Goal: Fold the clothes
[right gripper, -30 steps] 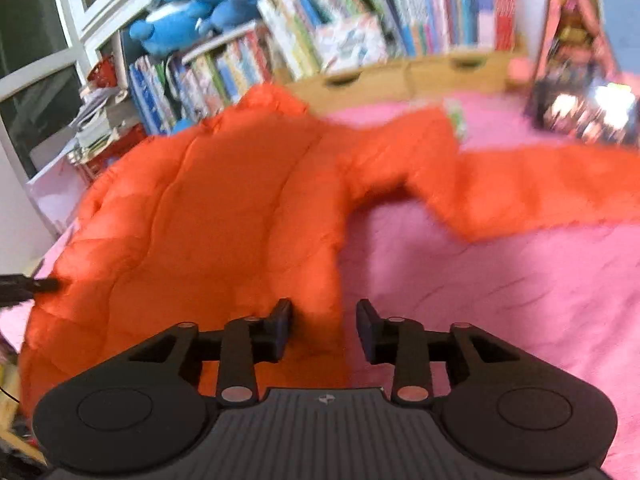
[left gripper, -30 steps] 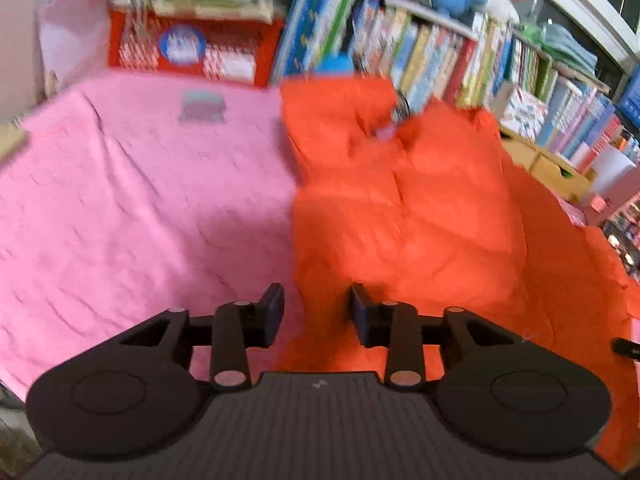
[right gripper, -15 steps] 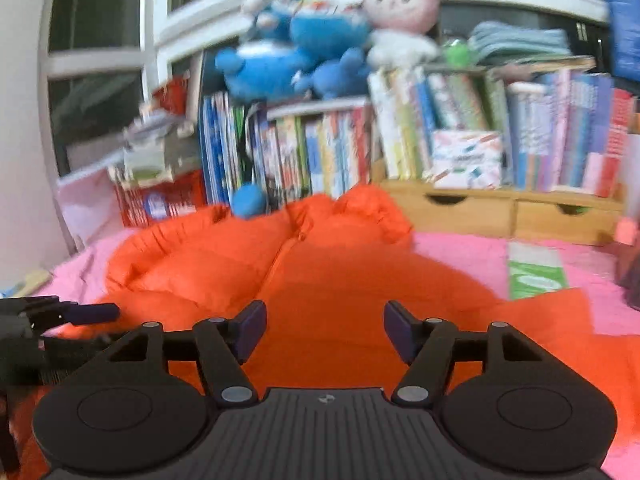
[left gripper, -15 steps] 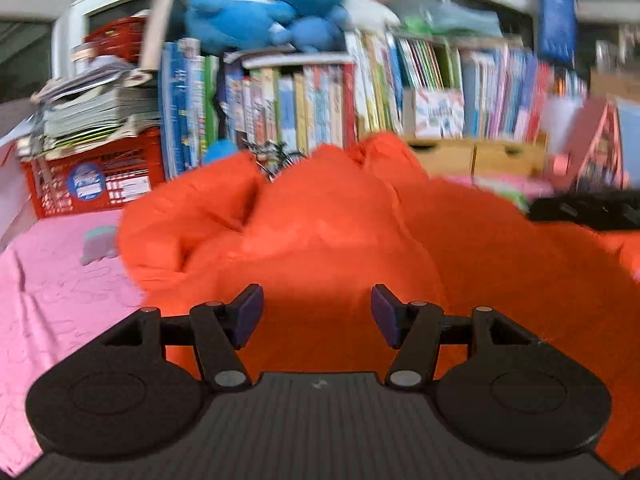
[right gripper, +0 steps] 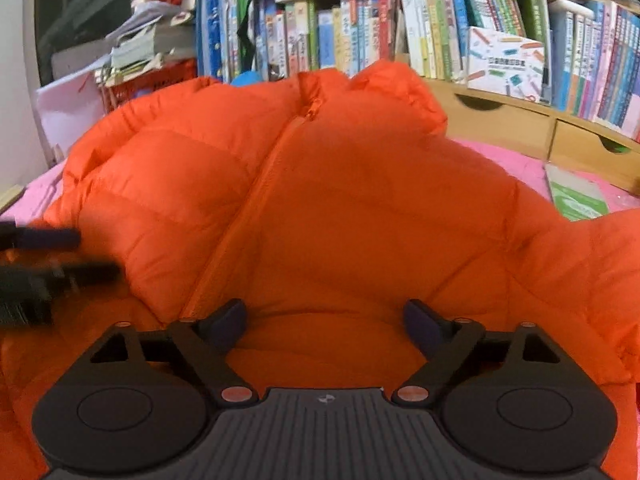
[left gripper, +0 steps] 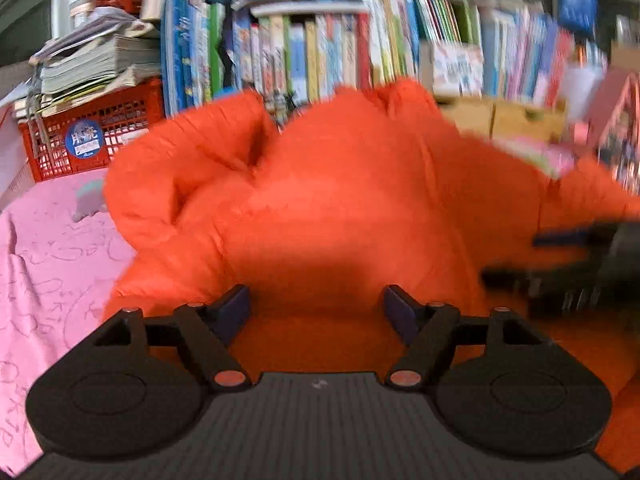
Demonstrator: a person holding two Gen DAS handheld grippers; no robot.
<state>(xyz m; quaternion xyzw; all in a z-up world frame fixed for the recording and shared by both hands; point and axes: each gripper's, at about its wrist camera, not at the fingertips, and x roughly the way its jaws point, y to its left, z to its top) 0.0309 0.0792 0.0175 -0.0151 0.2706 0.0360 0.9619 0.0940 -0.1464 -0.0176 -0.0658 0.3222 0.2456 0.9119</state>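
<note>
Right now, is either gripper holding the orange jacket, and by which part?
Neither. The left gripper and right gripper both hover over the orange jacket near its lower edge, jaws opening, with no fabric pinched between their pads.

Black left gripper (left gripper: 316, 312), ribbed matte housing, round side discs, copper pivot screws, dark blue-purple pads (left gripper: 234, 312), matching right gripper (right gripper: 324, 322)

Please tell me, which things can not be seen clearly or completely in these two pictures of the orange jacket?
- Near hem of the orange jacket: both wrist views, hidden under each gripper's black body.
- Right gripper: left wrist view, motion-blurred and cut by the right edge; its opening jaws are clearer in its own view.
- Left gripper: right wrist view, blurred, cut by the left edge.
- Jacket's sleeves: full extent unclear, cut by the edges.
- Book titles: blurred.
</note>
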